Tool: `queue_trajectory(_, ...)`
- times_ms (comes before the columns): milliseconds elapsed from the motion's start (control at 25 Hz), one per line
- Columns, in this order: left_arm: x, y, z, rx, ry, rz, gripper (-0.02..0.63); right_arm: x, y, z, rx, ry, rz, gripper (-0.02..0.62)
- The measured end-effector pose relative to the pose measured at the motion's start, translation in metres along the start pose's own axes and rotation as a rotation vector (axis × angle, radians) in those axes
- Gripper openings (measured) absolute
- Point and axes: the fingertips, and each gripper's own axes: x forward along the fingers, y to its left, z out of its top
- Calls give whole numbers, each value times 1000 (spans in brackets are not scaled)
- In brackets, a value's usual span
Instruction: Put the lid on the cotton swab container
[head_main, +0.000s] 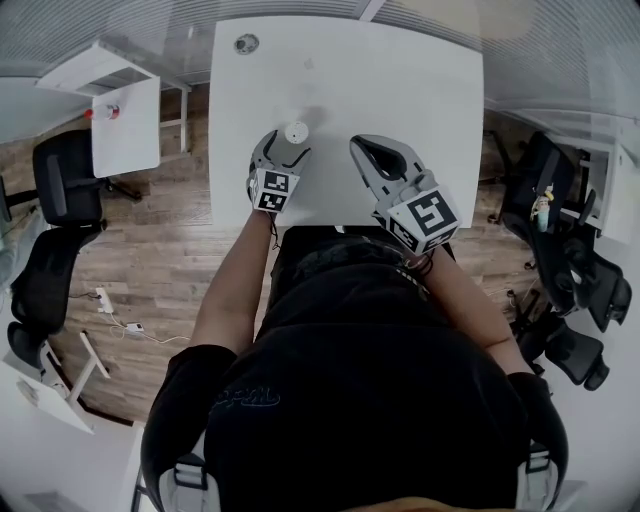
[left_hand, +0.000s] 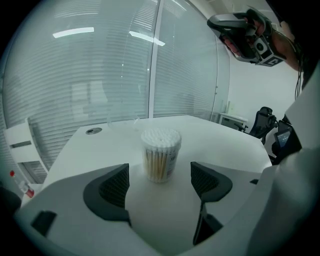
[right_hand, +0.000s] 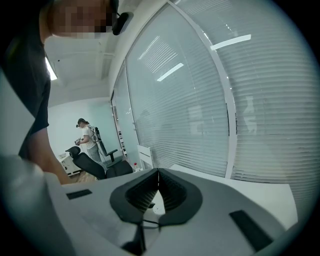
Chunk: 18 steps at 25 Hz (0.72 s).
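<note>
A clear cotton swab container (head_main: 297, 131) (left_hand: 160, 154) stands upright on the white table (head_main: 400, 90), open-topped, with the white swab heads showing. My left gripper (head_main: 285, 149) (left_hand: 160, 176) is open, and the container stands just beyond its fingertips, centred between the jaws and touching neither. A faint clear round thing (left_hand: 121, 121), perhaps the lid, lies farther back on the table. My right gripper (head_main: 358, 144) (right_hand: 158, 173) hangs to the right of the container, shut with nothing between its pads.
A round cable grommet (head_main: 246, 43) (left_hand: 93, 131) sits at the table's far left corner. Black office chairs (head_main: 60, 180) and a small white side table (head_main: 125, 125) stand to the left, more chairs (head_main: 560, 250) to the right. A person (right_hand: 89, 140) stands far off.
</note>
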Motion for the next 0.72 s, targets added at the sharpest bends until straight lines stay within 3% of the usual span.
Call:
queue_trajectory(160,4,3,1,5,21,18,379,1,2,-5,1,15,2,23)
queue_trajectory(720,23,8,2,138,91,70,371,3,0,-14,12,39,-7,23)
